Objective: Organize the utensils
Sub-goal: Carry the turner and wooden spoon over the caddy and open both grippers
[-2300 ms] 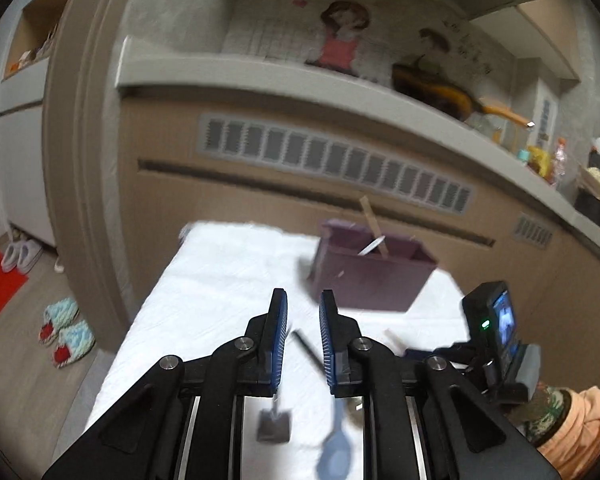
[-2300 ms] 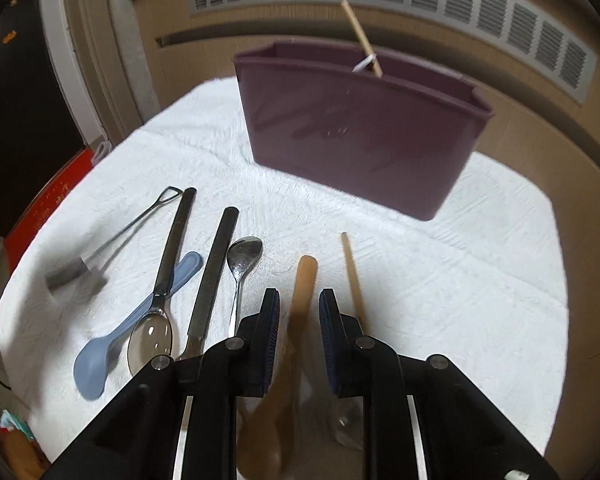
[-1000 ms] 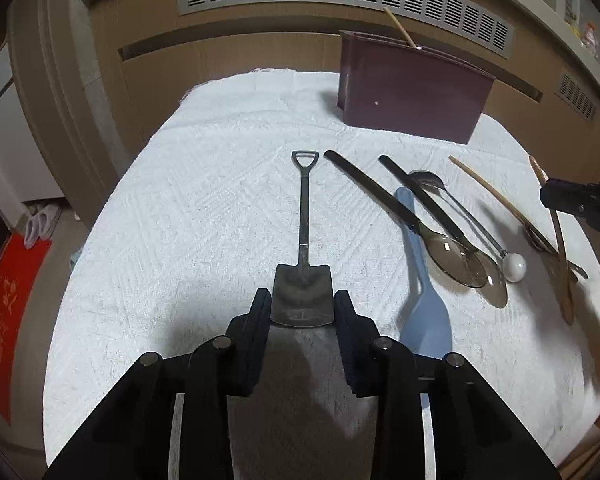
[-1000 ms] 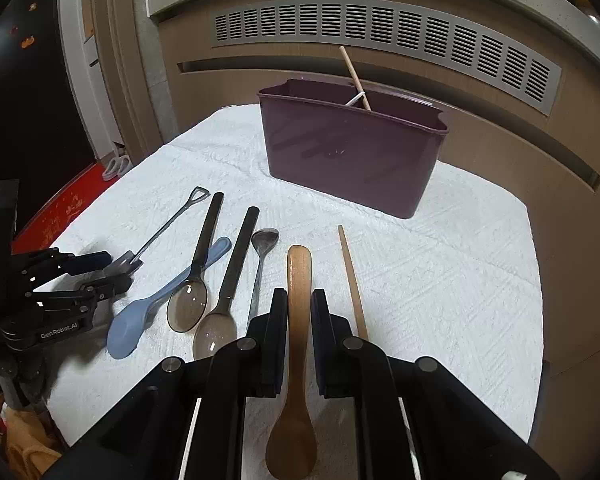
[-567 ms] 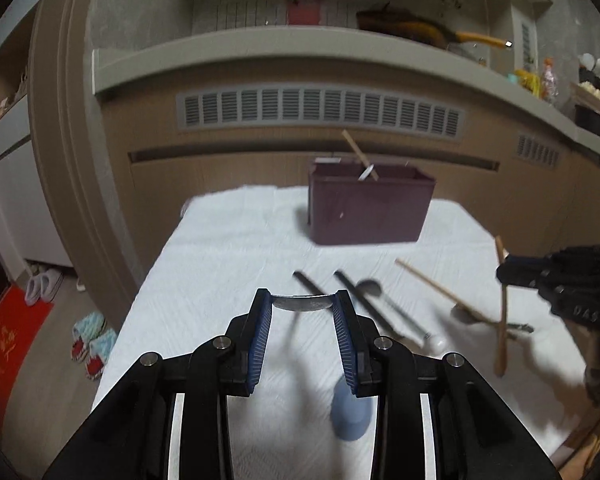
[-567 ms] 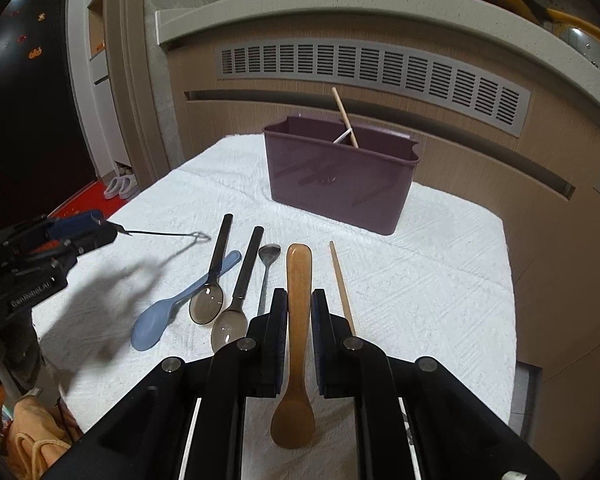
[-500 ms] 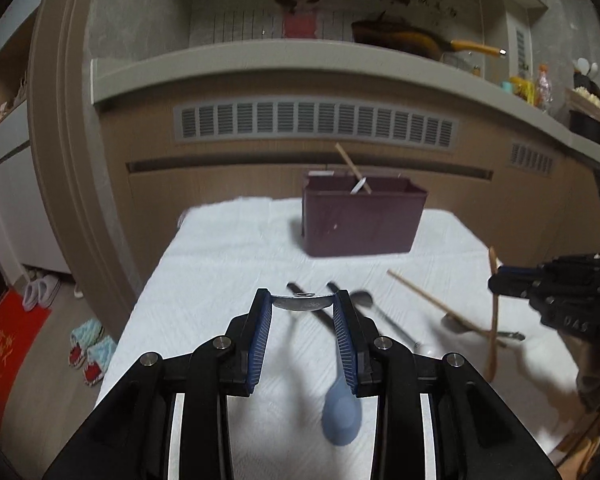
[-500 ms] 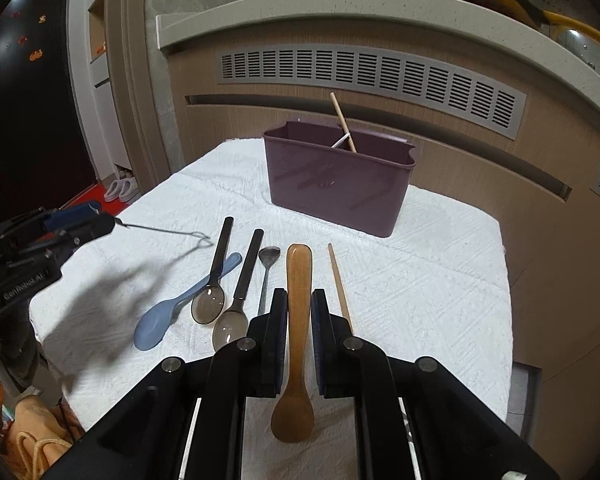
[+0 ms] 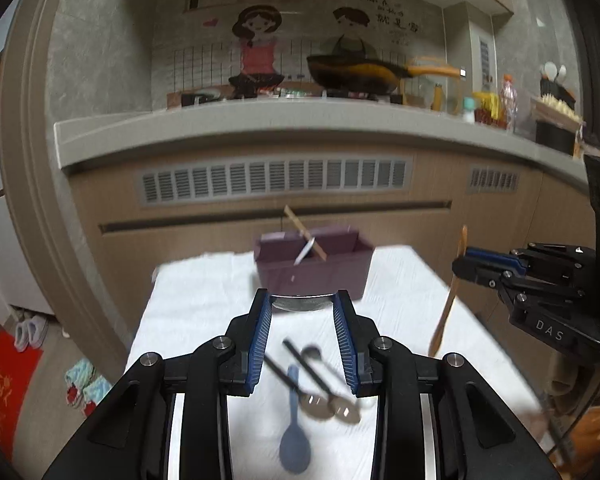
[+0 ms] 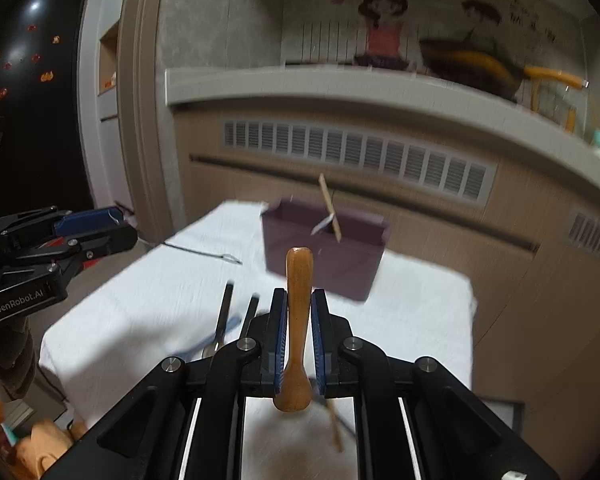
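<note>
My left gripper (image 9: 302,305) is shut on the blade of a small metal shovel-shaped spoon (image 9: 302,302), held above the table; its thin handle (image 10: 198,251) sticks out from the gripper (image 10: 100,224) in the right wrist view. My right gripper (image 10: 299,300) is shut on a wooden spoon (image 10: 299,320) and holds it up; it also shows in the left wrist view (image 9: 446,312). The purple utensil bin (image 9: 314,268) stands at the table's far side with a wooden stick (image 9: 303,232) and a metal utensil in it.
On the white cloth (image 9: 204,304) lie a blue spoon (image 9: 294,440), two dark-handled spoons (image 9: 316,380) and a wooden chopstick (image 10: 334,426). A cabinet front with a vent grille (image 9: 276,184) stands behind the table. The floor drops off at the left.
Both grippers have risen and tilted up with their utensils; the left lifted the shovel spoon off the cloth, the right raised the wooden spoon. The bin now looks nearer to both.
</note>
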`<state>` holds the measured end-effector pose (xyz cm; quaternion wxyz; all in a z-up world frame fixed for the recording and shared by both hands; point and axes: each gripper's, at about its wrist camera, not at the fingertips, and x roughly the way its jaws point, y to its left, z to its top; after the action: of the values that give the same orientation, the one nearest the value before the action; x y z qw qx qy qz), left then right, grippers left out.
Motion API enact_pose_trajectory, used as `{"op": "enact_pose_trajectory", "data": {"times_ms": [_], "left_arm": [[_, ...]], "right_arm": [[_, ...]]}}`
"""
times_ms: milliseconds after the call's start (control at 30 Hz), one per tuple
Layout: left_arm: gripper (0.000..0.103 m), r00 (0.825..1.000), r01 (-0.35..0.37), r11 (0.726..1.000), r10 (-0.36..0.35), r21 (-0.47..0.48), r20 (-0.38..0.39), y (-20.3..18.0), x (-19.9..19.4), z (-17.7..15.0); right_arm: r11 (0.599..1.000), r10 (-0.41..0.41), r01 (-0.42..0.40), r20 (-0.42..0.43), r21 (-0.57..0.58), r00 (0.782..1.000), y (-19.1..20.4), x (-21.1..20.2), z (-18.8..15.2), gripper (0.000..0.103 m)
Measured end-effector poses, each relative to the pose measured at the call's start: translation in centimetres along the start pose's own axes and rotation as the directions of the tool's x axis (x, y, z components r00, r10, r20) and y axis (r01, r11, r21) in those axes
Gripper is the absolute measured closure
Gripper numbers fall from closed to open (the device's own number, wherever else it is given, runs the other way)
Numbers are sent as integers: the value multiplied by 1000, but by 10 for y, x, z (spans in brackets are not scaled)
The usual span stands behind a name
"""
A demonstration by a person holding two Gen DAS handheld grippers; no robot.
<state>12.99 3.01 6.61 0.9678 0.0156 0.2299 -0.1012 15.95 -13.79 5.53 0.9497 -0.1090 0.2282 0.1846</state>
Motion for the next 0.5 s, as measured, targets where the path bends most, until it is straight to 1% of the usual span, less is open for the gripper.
{"op": "enact_pose_trajectory", "data": {"times_ms": [100, 200, 367, 433, 500], "left_arm": [[70, 999, 35, 999, -35, -15, -1, 1, -3, 24], [70, 998, 59, 998, -59, 6, -13, -3, -4, 45], [70, 1000, 21, 997, -21, 75, 4, -9, -2, 74], [70, 1000, 15, 997, -16, 75, 8, -7, 4, 86], [70, 999, 23, 997, -25, 70, 25, -4, 11, 99]], "right_arm": [[1000, -20, 20, 62, 1, 998, -7, -12, 24, 92], [1000, -31, 32, 115, -2, 993, -12, -24, 48, 92], [999, -49, 47, 159, 14, 986, -25, -27, 85, 92], [998, -62, 60, 174, 15, 983, -30, -24, 100, 92], [996, -84, 83, 199, 13, 976, -34, -19, 116, 92]]}}
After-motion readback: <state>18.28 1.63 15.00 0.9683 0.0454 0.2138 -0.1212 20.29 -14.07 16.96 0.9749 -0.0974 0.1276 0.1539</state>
